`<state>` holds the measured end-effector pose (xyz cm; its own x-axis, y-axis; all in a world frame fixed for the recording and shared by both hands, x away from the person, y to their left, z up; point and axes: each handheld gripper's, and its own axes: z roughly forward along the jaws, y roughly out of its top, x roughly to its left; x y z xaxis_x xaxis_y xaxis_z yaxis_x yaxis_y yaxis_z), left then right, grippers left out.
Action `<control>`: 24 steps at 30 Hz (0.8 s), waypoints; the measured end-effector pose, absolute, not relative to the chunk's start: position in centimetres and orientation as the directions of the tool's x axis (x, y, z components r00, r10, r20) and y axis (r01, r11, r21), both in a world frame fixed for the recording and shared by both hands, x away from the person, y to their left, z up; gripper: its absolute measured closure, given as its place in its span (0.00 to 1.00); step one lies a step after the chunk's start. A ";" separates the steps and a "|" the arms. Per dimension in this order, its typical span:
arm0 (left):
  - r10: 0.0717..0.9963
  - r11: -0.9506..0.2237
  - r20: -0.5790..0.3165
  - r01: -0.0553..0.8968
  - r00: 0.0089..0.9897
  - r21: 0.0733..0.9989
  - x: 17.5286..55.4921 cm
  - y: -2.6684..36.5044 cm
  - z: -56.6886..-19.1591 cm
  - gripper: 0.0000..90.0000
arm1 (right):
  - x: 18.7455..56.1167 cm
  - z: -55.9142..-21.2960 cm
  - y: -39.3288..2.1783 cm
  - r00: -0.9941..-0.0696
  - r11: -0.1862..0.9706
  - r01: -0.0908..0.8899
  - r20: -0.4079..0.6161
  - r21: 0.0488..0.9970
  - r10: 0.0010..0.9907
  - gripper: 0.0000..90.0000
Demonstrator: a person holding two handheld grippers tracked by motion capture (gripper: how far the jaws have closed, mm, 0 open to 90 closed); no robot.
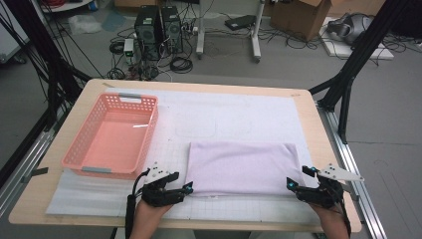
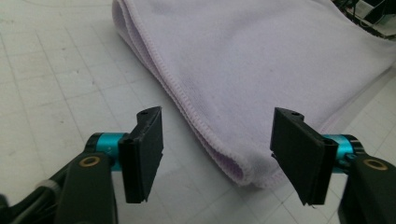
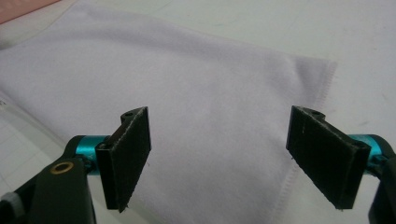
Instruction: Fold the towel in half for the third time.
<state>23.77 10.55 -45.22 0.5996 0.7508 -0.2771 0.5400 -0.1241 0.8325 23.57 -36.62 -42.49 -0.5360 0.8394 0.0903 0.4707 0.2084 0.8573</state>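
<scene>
The folded lilac towel (image 1: 242, 168) lies flat on the white gridded mat (image 1: 259, 117), just right of the pink basket (image 1: 112, 135), its long near edge facing the person. The left hand-held gripper (image 1: 185, 189) sits at the towel's near left corner: jaws apart, the stacked folded corner lying between them, pads not yet pressing. The right hand-held gripper (image 1: 291, 184) is at the near right corner, jaws wide, the stitched hem beneath and between them, nothing held.

This looks like the pinch before another fold. To do it well, each hand-held gripper should slip its lower jaw under every layer, since the left corner shows several edges stacked, and close on both sides together so the cloth lifts evenly.

Around the towel: the basket stands empty to its left, close to the left gripper's side, so a sideways swing could clip its rim. Beyond the towel the bench (image 1: 308, 107) offers room for folding away.
</scene>
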 end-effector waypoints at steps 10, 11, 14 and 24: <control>0.739 -0.149 -0.312 0.597 0.597 0.788 24.3 9.5 -45.5 0.47 | 23.8 -42.7 -35.2 -0.562 0.240 0.478 0.083 0.845 0.823 0.23; 0.738 -0.164 -0.303 0.596 0.603 0.786 24.3 9.2 -45.5 0.48 | 23.8 -42.7 -35.2 -0.562 0.241 0.476 0.082 0.845 0.823 0.23; 0.758 -0.197 -0.254 0.581 0.601 0.789 24.1 8.6 -45.4 0.49 | 23.6 -42.6 -35.1 -0.563 0.243 0.476 0.081 0.846 0.823 0.23; 0.764 -0.246 -0.194 0.556 0.615 0.794 23.7 7.7 -45.4 0.78 | 24.1 -42.5 -34.2 -0.574 0.241 0.477 0.091 0.845 0.814 0.23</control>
